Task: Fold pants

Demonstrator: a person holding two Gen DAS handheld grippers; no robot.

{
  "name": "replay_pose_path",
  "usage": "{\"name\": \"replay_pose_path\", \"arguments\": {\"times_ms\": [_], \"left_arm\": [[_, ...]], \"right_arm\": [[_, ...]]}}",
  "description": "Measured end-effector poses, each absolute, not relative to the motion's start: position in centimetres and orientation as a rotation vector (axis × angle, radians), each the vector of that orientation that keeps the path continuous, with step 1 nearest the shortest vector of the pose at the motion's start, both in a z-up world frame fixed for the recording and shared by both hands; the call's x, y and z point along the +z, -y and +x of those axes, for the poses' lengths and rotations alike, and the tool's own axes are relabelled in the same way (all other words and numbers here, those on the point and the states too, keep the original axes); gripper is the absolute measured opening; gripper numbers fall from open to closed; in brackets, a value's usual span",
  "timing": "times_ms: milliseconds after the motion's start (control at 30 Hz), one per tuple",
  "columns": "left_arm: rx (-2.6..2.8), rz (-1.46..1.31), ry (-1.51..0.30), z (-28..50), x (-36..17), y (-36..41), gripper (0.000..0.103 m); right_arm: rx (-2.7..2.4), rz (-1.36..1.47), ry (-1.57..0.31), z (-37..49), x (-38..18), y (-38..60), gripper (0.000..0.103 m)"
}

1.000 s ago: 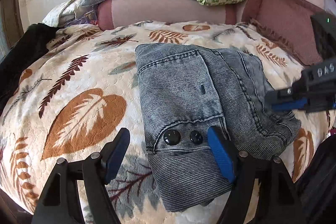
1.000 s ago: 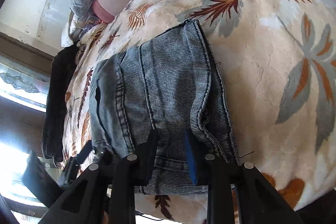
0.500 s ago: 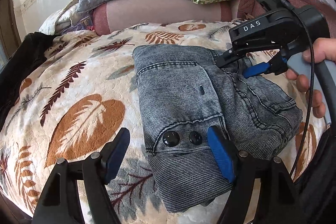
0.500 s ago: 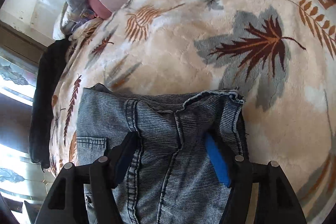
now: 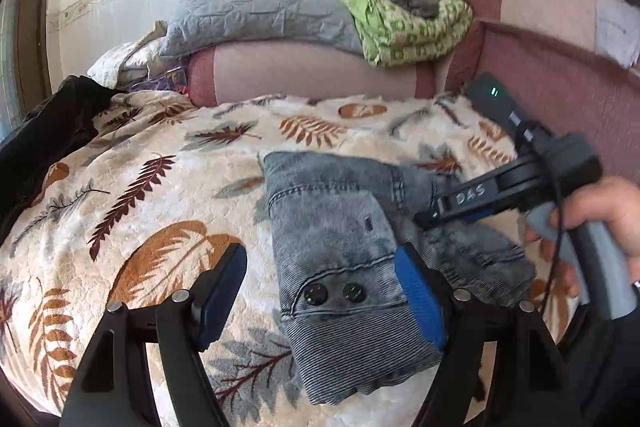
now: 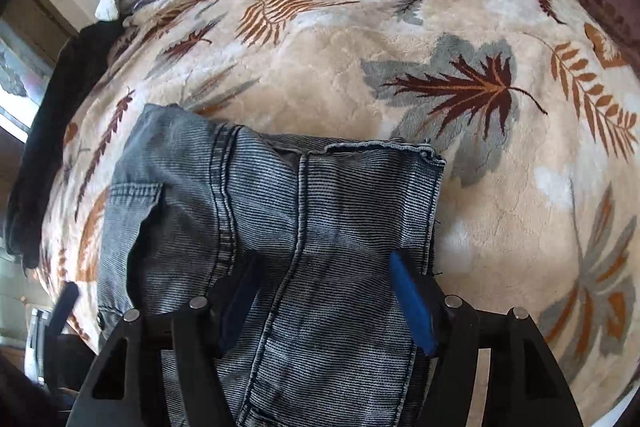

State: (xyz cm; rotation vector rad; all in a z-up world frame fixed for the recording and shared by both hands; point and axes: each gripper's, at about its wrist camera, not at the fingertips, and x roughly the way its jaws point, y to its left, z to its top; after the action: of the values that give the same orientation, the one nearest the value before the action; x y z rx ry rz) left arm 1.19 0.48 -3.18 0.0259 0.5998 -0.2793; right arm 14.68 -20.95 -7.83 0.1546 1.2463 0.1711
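Note:
The folded grey-blue denim pants lie in a compact bundle on the leaf-patterned blanket, two dark buttons facing me. My left gripper is open, hovering over the bundle's near end, holding nothing. My right gripper is open, its blue pads straddling the top layer of the pants. It also shows in the left wrist view, held by a hand over the bundle's right side.
A pink bolster runs along the far edge, with a grey quilt and a green folded blanket on top. Dark clothing lies at the left edge. A maroon sofa back rises at the right.
The right gripper moved from the pants' right edge up over the bundle, opened wide, then lowered onto the top layer. The left gripper lifted slightly, still open.

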Motion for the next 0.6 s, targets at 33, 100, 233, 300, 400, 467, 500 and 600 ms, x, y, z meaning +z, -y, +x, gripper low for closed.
{"name": "replay_pose_path", "arguments": {"times_ms": [33, 100, 233, 300, 400, 467, 500, 600], "left_arm": [[-0.302, 0.03, -0.639, 1.5, -3.6, -0.1, 0.08], [-0.342, 0.126, -0.831, 3.0, -6.8, 1.9, 0.081], [-0.285, 0.252, -0.742, 1.5, -7.2, 3.6, 0.083], [-0.29, 0.225, -0.756, 1.8, -7.4, 3.3, 0.083], [-0.293, 0.213, -0.765, 2.0, -7.5, 3.1, 0.083], [-0.288, 0.232, -0.75, 1.7, -7.5, 3.4, 0.083], [-0.291, 0.24, -0.743, 1.6, -7.6, 3.5, 0.083], [-0.294, 0.231, -0.741, 1.7, -7.5, 3.3, 0.084]], "right_arm": [[0.176, 0.185, -1.249, 14.8, -7.9, 21.3, 0.069], [0.185, 0.231, -1.257, 15.0, -7.8, 21.9, 0.07], [0.202, 0.313, -1.239, 15.5, -4.4, 22.6, 0.07], [0.279, 0.413, -1.181, 15.6, -2.2, 22.7, 0.07], [0.401, 0.532, -1.179, 17.4, -1.5, 21.9, 0.071], [0.393, 0.534, -1.209, 18.7, -3.3, 21.5, 0.072], [0.353, 0.525, -1.24, 19.2, -5.1, 21.8, 0.071], [0.315, 0.669, -1.203, 19.3, -7.7, 24.0, 0.039]]}}
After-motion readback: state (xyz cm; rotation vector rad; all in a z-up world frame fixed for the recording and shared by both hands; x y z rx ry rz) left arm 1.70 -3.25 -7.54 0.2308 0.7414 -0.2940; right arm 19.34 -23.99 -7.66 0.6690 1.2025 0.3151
